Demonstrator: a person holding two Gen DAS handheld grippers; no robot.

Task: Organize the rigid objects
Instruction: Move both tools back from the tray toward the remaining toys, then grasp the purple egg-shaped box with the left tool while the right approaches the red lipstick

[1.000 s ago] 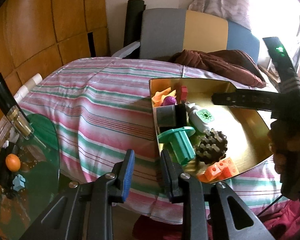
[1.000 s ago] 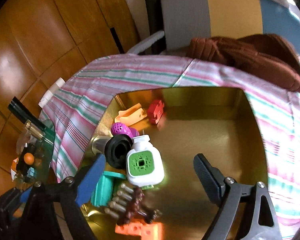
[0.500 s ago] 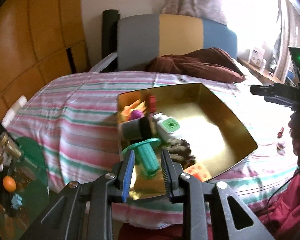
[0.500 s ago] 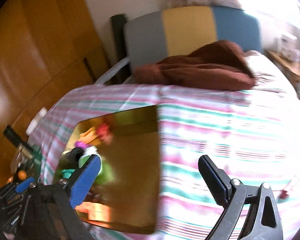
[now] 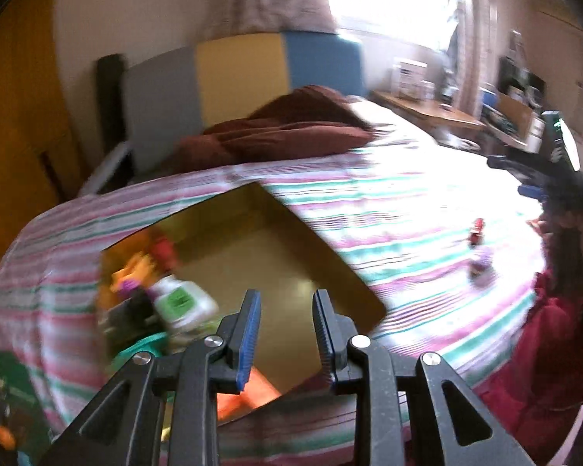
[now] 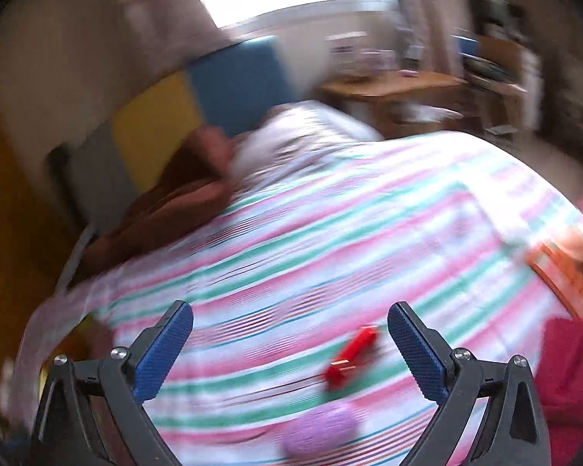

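A gold tray point(image 5: 326, 244) lies on the striped bedspread point(image 5: 388, 209) and holds several toys along its left side, among them a white and green bottle point(image 5: 180, 303), a teal piece point(image 5: 144, 345) and orange blocks point(image 5: 248, 392). My left gripper point(image 5: 285, 310) hovers over the tray's near corner, its jaws a narrow gap apart with nothing between them. My right gripper point(image 6: 289, 334) is over the bedspread, its jaws wide and still opening, holding nothing. Just beyond its fingers lie a red toy point(image 6: 351, 357) and a purple ball point(image 6: 320, 431), both blurred.
A brown blanket point(image 5: 283, 132) lies by the grey, yellow and blue headboard point(image 5: 237, 73). An orange flat object point(image 6: 563, 275) sits at the bed's right edge. A wooden desk point(image 6: 392, 85) stands beyond. A person's red garment point(image 5: 544, 349) is at the right.
Both views have swung to the right across the bed. The tray has left the right wrist view, and the red toy and purple ball have come in. The right jaws have spread wider.
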